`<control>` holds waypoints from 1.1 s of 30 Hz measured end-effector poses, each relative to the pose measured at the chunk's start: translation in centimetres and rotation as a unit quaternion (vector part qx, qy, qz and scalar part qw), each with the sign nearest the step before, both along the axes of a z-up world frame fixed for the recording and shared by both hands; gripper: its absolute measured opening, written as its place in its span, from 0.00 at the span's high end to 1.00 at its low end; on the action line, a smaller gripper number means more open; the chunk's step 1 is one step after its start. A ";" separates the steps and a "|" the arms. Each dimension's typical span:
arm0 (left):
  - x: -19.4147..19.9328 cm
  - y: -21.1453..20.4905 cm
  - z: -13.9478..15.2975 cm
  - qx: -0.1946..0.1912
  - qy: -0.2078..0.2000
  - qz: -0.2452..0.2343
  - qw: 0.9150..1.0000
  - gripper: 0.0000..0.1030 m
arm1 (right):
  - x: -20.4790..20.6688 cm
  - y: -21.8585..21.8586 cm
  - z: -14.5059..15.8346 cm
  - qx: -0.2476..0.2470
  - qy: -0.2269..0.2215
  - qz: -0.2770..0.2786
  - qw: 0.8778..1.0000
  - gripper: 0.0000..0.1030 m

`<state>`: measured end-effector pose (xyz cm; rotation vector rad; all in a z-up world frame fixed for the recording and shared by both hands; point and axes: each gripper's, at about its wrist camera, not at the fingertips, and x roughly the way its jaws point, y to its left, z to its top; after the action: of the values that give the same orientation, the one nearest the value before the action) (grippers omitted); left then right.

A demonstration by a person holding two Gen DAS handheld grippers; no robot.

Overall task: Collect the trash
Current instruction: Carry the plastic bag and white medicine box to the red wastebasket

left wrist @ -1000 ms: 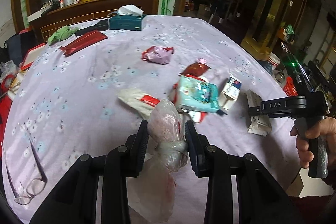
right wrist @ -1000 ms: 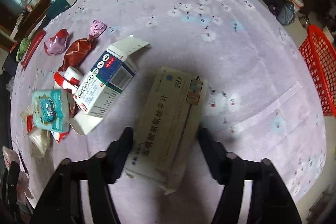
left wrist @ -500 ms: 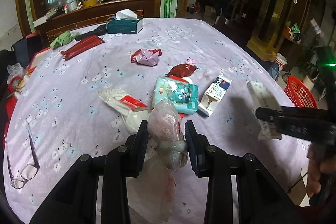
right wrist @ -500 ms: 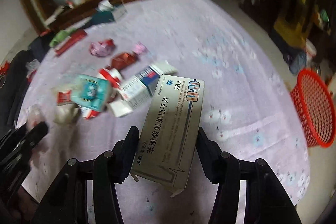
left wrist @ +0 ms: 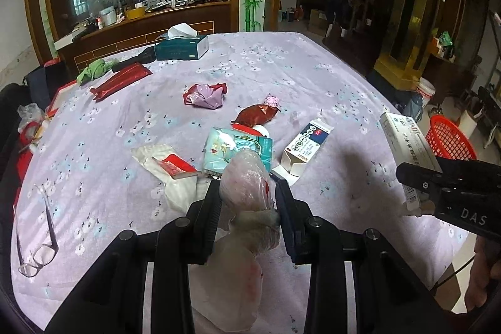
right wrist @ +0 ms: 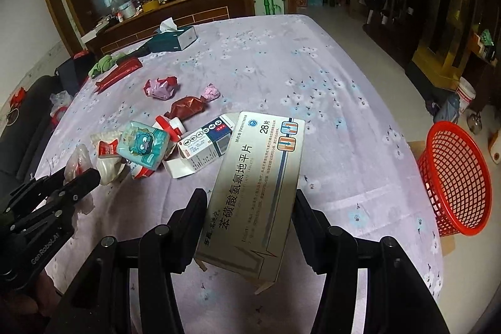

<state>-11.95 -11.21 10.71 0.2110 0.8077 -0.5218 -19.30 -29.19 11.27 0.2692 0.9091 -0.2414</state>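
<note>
Two hand-held grippers hover side by side over the near edge of a table: the left gripper [left wrist: 247,202] clamped on a crumpled plastic bag [left wrist: 245,187], the right gripper [right wrist: 250,208] closed on a flat medicine box [right wrist: 256,187], fingers pointing far.

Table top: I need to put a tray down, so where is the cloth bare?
Bare: the far right stretch of the tablecloth, from the tissue box toward the red basket side. Crowded: the middle-left, around the blue-white carton and teal packet.
</note>
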 end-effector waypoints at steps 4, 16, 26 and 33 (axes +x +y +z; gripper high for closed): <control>-0.7 -0.7 0.3 0.009 -0.010 0.000 1.000 0.67 | -0.5 -0.3 0.1 0.002 -0.003 0.000 1.000 0.43; -1.3 -2.4 0.4 0.027 -0.016 0.001 1.000 0.67 | -1.5 -1.3 0.1 0.009 -0.006 0.008 1.000 0.43; -1.4 -3.9 0.4 0.033 -0.018 -0.009 0.999 0.67 | -1.7 -2.7 0.0 0.017 -0.006 0.000 1.000 0.43; -1.3 -4.4 0.2 0.035 -0.014 -0.012 0.999 0.67 | -1.7 -3.2 -0.1 0.019 -0.003 -0.002 1.000 0.43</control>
<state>-13.24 -15.64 10.90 0.2925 0.7985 -0.5118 -20.99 -32.39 11.13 0.3076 0.9082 -0.2267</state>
